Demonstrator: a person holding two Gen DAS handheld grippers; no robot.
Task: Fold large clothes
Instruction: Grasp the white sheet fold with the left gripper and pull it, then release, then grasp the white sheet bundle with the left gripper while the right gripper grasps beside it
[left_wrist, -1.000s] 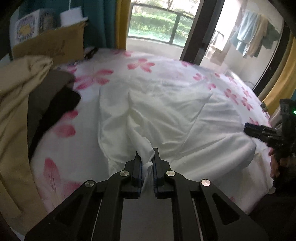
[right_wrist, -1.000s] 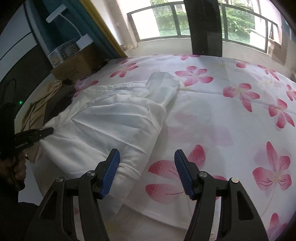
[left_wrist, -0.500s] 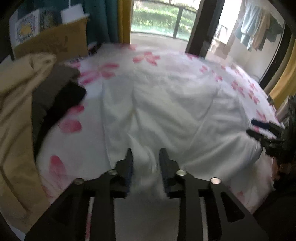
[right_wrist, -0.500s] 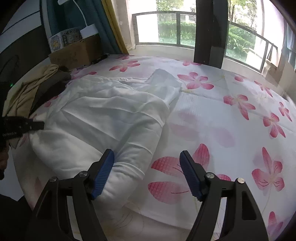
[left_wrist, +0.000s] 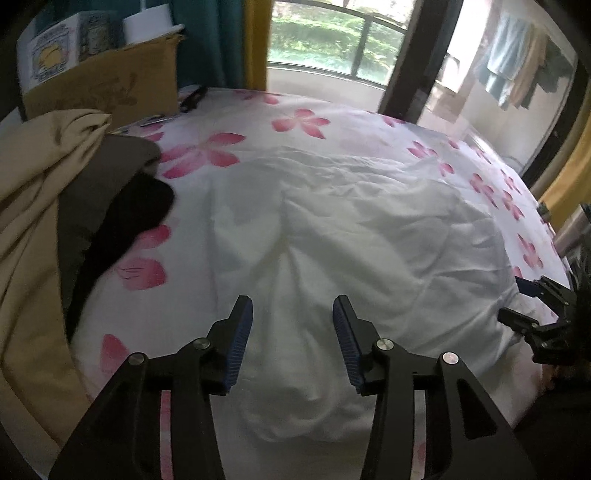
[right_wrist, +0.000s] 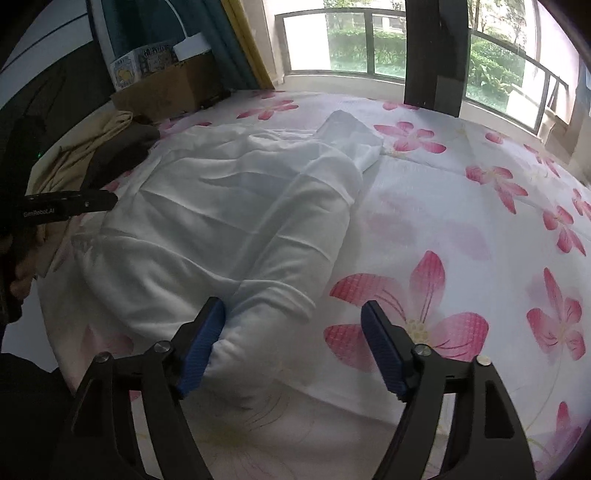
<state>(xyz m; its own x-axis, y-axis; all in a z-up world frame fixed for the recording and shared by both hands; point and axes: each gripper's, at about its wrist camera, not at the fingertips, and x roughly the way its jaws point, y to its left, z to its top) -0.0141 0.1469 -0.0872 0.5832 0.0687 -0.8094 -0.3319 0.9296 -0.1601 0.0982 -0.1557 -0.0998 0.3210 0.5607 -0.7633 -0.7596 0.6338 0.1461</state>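
Now I have just let go: my left gripper (left_wrist: 292, 334) has been opening, its jaws spread over the white garment (left_wrist: 351, 236), which lies on the flowered bedsheet (right_wrist: 461, 229) beside the clothes pile (left_wrist: 55, 206). My right gripper (right_wrist: 293, 341), also opening, straddles the hem. Next: pinch fresh corners.

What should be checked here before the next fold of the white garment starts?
1. Left tool has let go: ok, its jaws have just been opening and the white garment lies loose between them.
2. Right tool free: ok, jaws have been opening; the garment's near corner sits between the pads, unpinched.
3. Garment flat on the floral bed sheet: not ok, wrinkled, with a raised ridge in front of the left tool.
4. Sleeve tucked in: not ok, it sticks out at the far end.
5. Room on the left: not ok, the clothes pile lies close beside the garment.
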